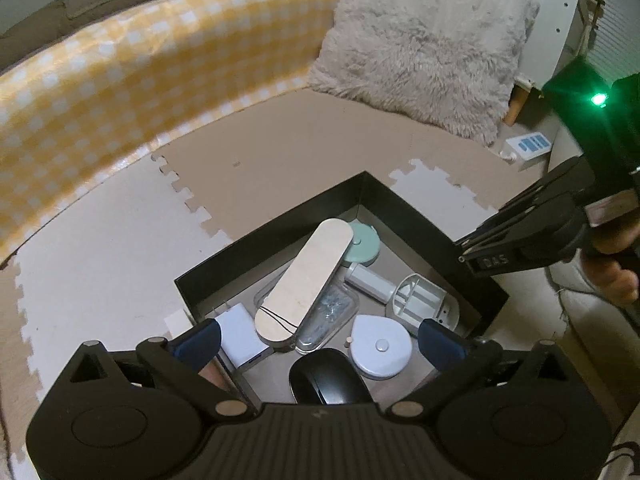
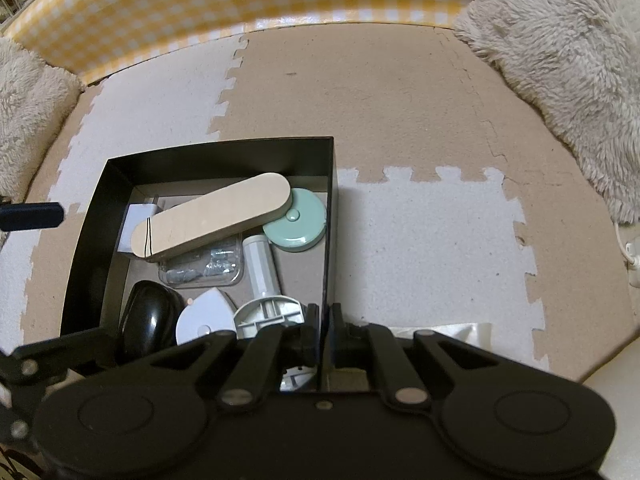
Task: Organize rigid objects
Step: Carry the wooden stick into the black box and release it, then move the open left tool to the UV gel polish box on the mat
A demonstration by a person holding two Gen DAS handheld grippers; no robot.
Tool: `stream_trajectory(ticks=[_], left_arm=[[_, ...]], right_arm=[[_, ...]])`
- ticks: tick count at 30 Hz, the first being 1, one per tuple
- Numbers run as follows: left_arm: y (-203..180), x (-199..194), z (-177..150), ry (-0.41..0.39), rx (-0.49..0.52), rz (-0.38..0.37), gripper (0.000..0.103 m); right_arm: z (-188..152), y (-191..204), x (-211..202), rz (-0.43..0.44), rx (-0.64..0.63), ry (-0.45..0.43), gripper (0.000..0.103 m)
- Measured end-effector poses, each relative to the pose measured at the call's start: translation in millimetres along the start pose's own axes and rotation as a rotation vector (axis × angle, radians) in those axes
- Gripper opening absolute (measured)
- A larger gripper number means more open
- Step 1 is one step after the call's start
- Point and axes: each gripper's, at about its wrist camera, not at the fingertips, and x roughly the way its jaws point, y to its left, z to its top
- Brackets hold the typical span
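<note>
A black open box (image 1: 280,224) (image 2: 220,148) sits on the foam mat. Inside lie a long wooden oval board (image 1: 304,284) (image 2: 212,216), a mint round tape measure (image 1: 362,244) (image 2: 296,224), a white cylinder (image 1: 368,280), a white plastic holder (image 1: 420,300), a black mouse (image 1: 328,376) (image 2: 150,320), a white tape measure (image 1: 380,346), a clear case of screws (image 2: 204,268) and a white adapter (image 1: 240,336). My left gripper (image 1: 320,338) hangs open wide above the box's near end, holding nothing. My right gripper (image 2: 322,332) (image 1: 468,256) is shut on the box's thin right wall.
Beige and white foam puzzle mats (image 2: 400,100) cover the floor. A yellow checked padded wall (image 1: 120,80) runs along the back. Fluffy cushions (image 1: 420,48) (image 2: 24,112) lie at both sides. A white device with a cable (image 1: 528,148) rests beyond the box.
</note>
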Motion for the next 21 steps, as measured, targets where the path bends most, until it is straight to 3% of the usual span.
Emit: stream_trajectory(ticks=[12, 21], left_arm=[[16, -52, -21, -0.111, -0.104, 0.033, 0.103], [58, -76, -44, -0.166, -0.229, 0.089, 0.103]], right_arm=[[0, 2, 0, -0.008, -0.011, 0.001, 0.005], [1, 3, 0, -0.014, -0.016, 0.003, 0.005]])
